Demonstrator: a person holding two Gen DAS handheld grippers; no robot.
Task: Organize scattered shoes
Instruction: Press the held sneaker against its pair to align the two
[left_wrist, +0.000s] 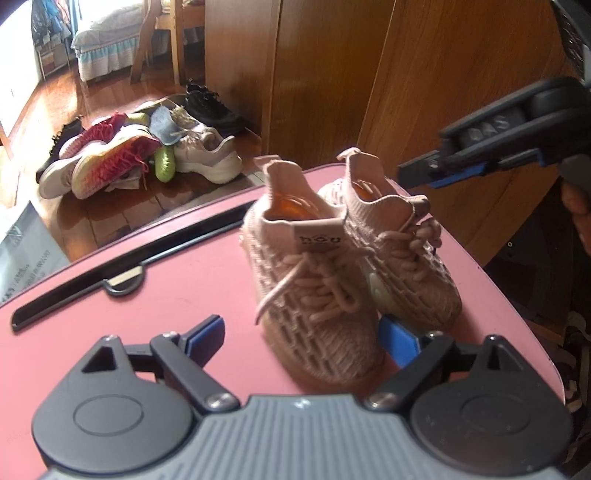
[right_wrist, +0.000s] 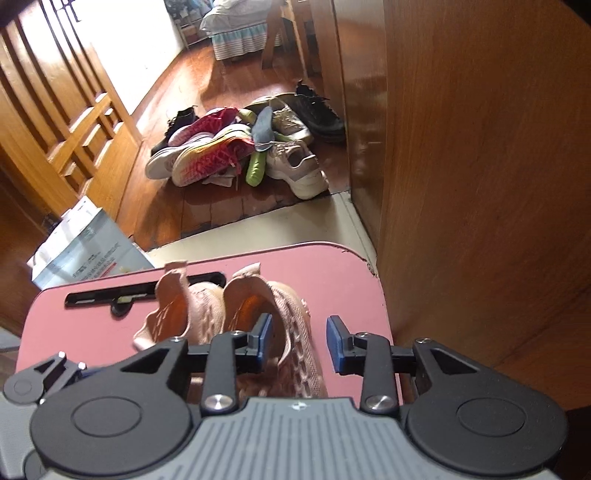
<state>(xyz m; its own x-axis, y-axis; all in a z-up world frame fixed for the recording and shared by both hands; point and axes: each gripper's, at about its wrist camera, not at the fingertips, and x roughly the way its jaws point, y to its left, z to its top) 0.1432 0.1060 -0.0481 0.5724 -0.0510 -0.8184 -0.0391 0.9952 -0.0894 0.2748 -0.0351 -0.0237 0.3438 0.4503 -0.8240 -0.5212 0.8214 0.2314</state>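
Note:
Two small pink knit sneakers stand side by side on a pink tabletop (left_wrist: 147, 314), heels pointing away. My left gripper (left_wrist: 303, 338) is open, with the toe of the left sneaker (left_wrist: 314, 295) between its blue pads; neither pad presses on it. My right gripper (right_wrist: 300, 336) is also open. It straddles the outer wall of the right sneaker (right_wrist: 291, 314), one finger inside the opening and the other finger (right_wrist: 336, 339) clear of the shoe. In the left wrist view the right gripper (left_wrist: 424, 171) hovers above the right sneaker (left_wrist: 406, 258).
A heap of scattered shoes (right_wrist: 236, 147) lies on the wooden floor beyond the table, next to a wooden wardrobe (right_wrist: 480, 147). A black slot (left_wrist: 129, 254) runs along the table's far side. A white box (right_wrist: 85, 251) stands on the floor at the left.

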